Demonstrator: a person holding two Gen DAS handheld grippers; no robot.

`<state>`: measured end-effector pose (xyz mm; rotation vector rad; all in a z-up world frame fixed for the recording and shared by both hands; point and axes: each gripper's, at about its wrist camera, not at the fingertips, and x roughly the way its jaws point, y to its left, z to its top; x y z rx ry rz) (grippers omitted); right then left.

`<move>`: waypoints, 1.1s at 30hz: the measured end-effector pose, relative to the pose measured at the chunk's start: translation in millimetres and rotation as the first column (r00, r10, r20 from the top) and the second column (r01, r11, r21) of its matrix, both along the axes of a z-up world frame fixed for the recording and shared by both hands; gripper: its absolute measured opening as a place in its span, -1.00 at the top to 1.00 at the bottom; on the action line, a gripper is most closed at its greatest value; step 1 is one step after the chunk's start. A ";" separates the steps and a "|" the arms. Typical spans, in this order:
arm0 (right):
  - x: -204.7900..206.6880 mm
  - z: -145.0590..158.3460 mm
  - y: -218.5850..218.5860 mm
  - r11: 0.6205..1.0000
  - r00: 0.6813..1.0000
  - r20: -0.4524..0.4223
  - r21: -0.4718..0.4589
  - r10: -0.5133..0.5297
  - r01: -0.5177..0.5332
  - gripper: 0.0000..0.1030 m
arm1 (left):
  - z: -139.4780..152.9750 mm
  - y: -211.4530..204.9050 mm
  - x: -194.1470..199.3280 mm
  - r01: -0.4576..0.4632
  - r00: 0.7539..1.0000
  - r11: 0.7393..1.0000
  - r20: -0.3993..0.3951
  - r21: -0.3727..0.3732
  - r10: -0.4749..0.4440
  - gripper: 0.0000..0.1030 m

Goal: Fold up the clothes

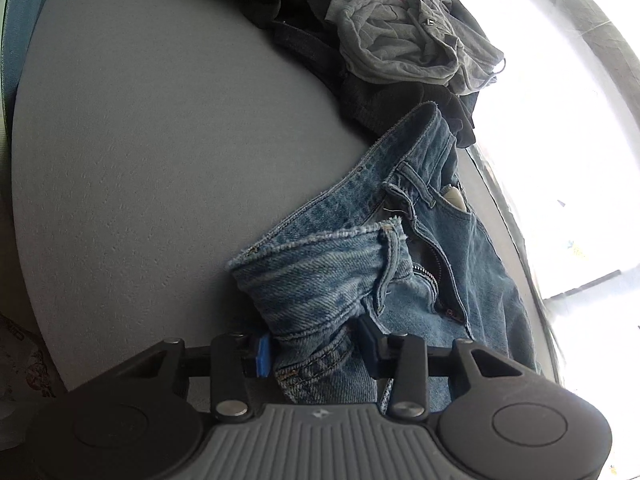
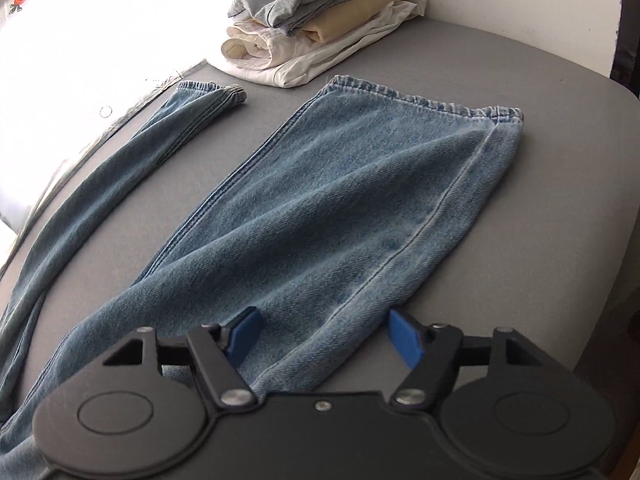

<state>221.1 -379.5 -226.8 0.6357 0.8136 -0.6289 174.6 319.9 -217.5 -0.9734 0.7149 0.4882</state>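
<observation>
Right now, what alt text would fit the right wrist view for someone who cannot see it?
An open right gripper straddles a blue jeans leg spread on a grey table. The other leg lies left; a stack of folded clothes sits beyond.

jeans: faded denim | table: matt grey, finely textured

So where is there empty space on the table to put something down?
Bare grey table spreads left of the jeans waistband, and a strip runs between the two jeans legs. It is crowded by the messy clothes pile and the folded stack.
</observation>
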 end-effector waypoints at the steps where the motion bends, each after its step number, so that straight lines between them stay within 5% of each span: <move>1: 0.9 0.4 -3.7 1.000 1.000 0.012 0.010 0.001 -0.002 -0.32 | 0.2 -1.4 0.6 -0.008 1.000 1.000 -0.001 0.007 0.008 0.35; 2: 1.7 0.8 -7.3 1.000 1.000 0.024 0.020 0.003 -0.003 -0.23 | 0.3 -2.7 1.1 -0.011 1.000 1.000 -0.006 0.012 0.011 0.47; 3: 2.6 1.2 -11.0 1.000 0.999 0.035 0.031 0.004 -0.005 0.08 | 1.4 -4.5 1.6 -0.013 1.000 1.000 -0.010 0.023 0.013 0.48; 4: 3.4 1.6 -14.4 0.999 0.999 0.043 0.039 0.005 -0.007 0.61 | 3.3 -6.7 2.4 -0.011 1.000 0.999 -0.013 0.038 0.012 0.54; 7: -5.7 5.5 -24.8 0.995 0.995 0.094 0.091 -0.044 0.035 0.93 | 16.5 -13.3 6.4 0.020 1.000 0.995 -0.027 0.100 -0.017 0.62; 11: -27.6 24.6 -28.2 0.989 0.978 0.182 0.130 -0.100 0.077 0.94 | 42.5 -17.0 4.9 0.061 0.998 0.982 -0.027 0.178 -0.057 0.65; 18: -35.2 19.1 -24.7 0.995 0.995 0.066 0.071 -0.072 0.067 0.90 | 27.4 -16.5 10.7 0.095 0.989 0.972 -0.131 0.215 -0.067 0.59; 21: -38.5 16.7 -23.2 0.997 0.998 0.016 0.047 -0.062 0.061 0.65 | 30.4 -20.2 12.8 0.091 0.985 0.965 -0.168 0.246 -0.050 0.35; 24: -38.0 32.2 -27.5 0.996 0.999 -0.014 -0.081 -0.049 0.048 0.05 | 38.1 -18.0 13.2 0.075 0.986 0.961 -0.164 0.266 -0.032 0.15; 29: -24.8 50.9 -54.5 0.982 1.000 0.007 -0.191 0.008 -0.006 0.04 | 56.5 -23.0 12.9 0.031 0.984 0.914 -0.173 0.405 0.043 -0.48; 33: -8.5 49.5 -79.4 0.981 1.000 0.015 -0.192 0.024 -0.021 0.04 | 67.1 -24.2 4.8 -0.078 0.987 0.917 -0.099 0.392 0.126 -0.55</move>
